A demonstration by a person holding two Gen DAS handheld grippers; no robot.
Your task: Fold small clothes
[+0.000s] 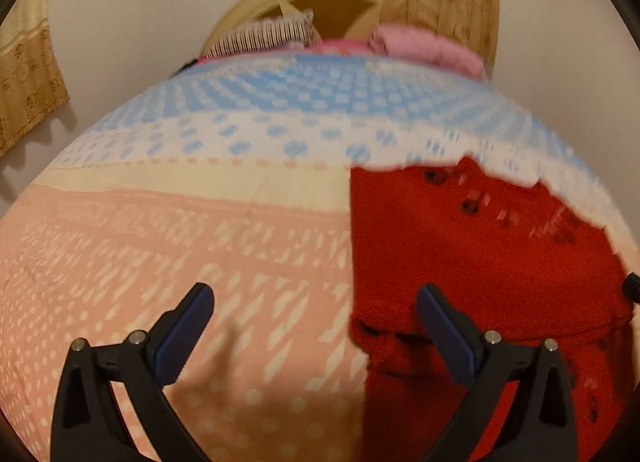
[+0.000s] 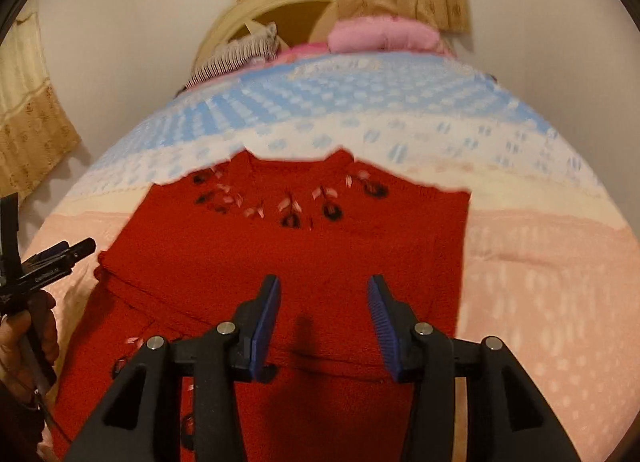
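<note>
In your left wrist view, the red sweater [image 1: 472, 262] lies flat on the bed [image 1: 180, 246], filling the right half of the picture, its straight folded edge running away from you toward the blue-checked end of the cover. Your left gripper [image 1: 316, 326] hangs above that edge: the right finger [image 1: 444, 326] is over red knit, the left finger over bare pink cover. The fingers are spread as wide as they go and hold nothing; no cloth shows between them. Pink and striped cushions sit well apart at the headboard.

In your right wrist view, the sweater [image 2: 304, 258] sits straight ahead and under you, neckline with its dark embroidered flowers at the far end, so its long axis runs along your line of sight. A folded layer crosses it just beyond the fingers. Your right gripper [image 2: 324, 322] is centred over the body of the garment, fingers about half open and empty, apart from the knit as far as the blur lets you judge. Your left gripper [image 2: 56, 258] shows at the sweater's left edge, held in your hand [image 2: 28, 338]. The right hand looks nearer the middle; the next fold likely brings the near hem toward the neckline.
</note>
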